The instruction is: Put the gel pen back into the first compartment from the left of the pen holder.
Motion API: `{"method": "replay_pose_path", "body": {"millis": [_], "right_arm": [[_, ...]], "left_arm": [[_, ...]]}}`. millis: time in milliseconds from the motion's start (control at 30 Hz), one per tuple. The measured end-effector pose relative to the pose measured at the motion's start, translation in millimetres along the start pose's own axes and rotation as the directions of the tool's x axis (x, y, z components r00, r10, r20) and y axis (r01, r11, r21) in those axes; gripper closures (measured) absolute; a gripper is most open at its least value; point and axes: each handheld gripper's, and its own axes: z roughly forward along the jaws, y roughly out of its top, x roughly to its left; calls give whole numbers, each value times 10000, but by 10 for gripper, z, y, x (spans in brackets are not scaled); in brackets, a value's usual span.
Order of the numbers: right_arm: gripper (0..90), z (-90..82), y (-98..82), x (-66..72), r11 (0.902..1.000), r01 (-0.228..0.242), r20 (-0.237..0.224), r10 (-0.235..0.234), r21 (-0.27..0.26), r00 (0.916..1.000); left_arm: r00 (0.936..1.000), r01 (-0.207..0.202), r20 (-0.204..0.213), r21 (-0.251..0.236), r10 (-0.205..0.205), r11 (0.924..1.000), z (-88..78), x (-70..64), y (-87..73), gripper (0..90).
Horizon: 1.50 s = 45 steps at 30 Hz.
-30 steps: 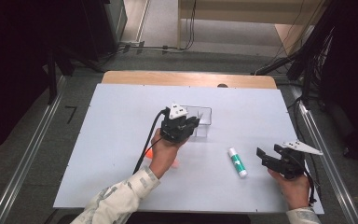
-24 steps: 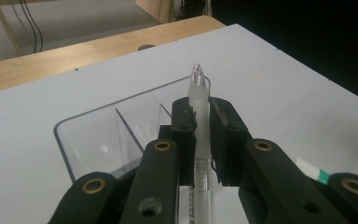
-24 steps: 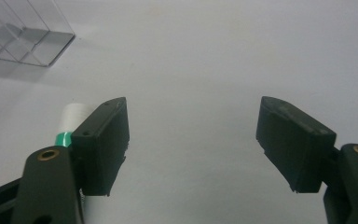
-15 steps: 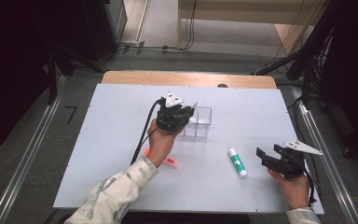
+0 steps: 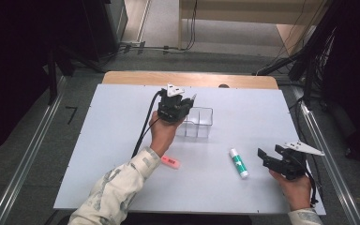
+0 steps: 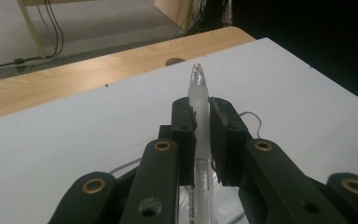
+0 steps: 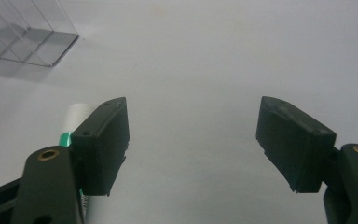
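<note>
My left gripper (image 5: 182,104) is shut on a translucent white pen (image 6: 199,91), which sticks out past the fingertips; it hovers at the left edge of a clear plastic box (image 5: 199,123). In the left gripper view the left gripper (image 6: 200,119) clamps the pen between both pads. My right gripper (image 5: 268,158) stands open near the table's right front, with nothing between its fingers. A white and green glue stick (image 5: 238,163) lies just left of it. In the right gripper view the right gripper (image 7: 193,140) gapes wide, the glue stick (image 7: 76,115) showing behind its left jaw.
A small pink object (image 5: 170,161) lies on the white tabletop (image 5: 98,140) by the left forearm. The clear box (image 7: 25,39) appears at the upper left of the right gripper view. A wooden strip (image 5: 136,78) borders the far edge. Metal rails run along both sides.
My left gripper has carried the pen away from the person, up beside the clear box, uncovering the pink object. The right gripper has stayed put and open.
</note>
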Motion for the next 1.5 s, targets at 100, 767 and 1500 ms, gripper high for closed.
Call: {"method": "replay_pose_path", "body": {"millis": [100,767,1500], "right_arm": [[240,0,1,-1,10000,-6,-3,6,-3,10000],[240,-15,3,-17,10000,-38,-13,38,-79,10000],[240,-1,-2,-13,10000,-39,-21,39,27,10000]], "left_arm": [[9999,-13,-116,-72,13,10000,38,40,44,813],[9986,2,-523,46,1,10000,367,142,304,811],[9993,-47,-359,30,48,10000,256,126,190,805]]}}
